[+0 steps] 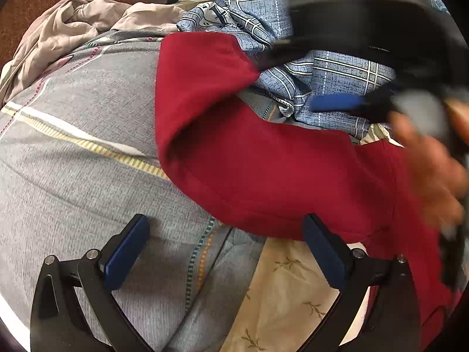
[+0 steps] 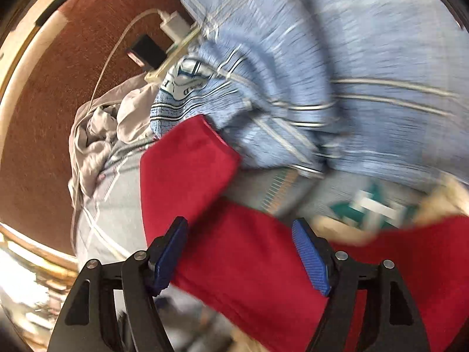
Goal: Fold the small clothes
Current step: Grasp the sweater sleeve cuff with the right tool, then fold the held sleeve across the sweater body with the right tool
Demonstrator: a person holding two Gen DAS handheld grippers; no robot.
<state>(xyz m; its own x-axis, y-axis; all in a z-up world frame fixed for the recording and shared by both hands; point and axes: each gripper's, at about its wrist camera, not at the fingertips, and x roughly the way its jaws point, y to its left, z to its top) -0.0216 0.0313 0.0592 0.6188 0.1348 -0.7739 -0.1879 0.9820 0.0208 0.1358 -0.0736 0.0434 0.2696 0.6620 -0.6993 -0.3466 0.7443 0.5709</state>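
Red garment (image 1: pixel 263 176), one, two open grippers

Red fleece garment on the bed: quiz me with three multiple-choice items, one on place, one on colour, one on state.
1. Where does the red fleece garment lie?
A. On the brown carpet floor
B. On the grey striped bedsheet, beside the blue plaid fabric
C. On a wooden chair

2. What colour are the pads on the left gripper's fingers?
A. Blue
B. Yellow
C. White

3. How does the left gripper stand?
A. Shut on the red garment
B. Shut on the white cable
C. Open, holding nothing

Answers:
1 B: the left wrist view shows it spread over the grey striped bedsheet, with the blue plaid fabric beyond it.
2 A: both pads are dark blue.
3 C: the left gripper has its fingers wide apart over the bedding, nothing between them.
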